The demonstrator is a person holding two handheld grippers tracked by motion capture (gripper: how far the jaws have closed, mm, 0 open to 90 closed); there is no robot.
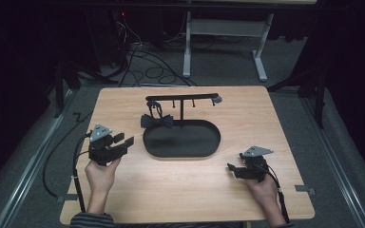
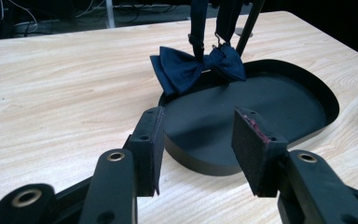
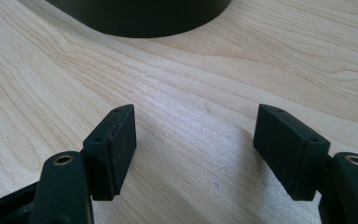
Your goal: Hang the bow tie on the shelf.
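A: Bow tie (image 2: 198,66): dark navy, satin sheen, knotted centre, two flared wings. It hangs by its strap from the black stand (image 1: 181,99), its lower edge touching the back-left rim of the oval black tray (image 1: 209,149).

B: Relative to your tools?

A: Your left tool (image 2: 200,149) is released, nothing between the jaws, aimed across the tray's near rim; the tie sits beyond, slightly left of the aim line. Your right tool (image 3: 196,154) is released too, low over bare counter (image 3: 191,93), well apart from the tie.

B: Anything obscured?

A: Strap top cut off in the left gripper view. In the high view, the stand's hooks are too small to read.
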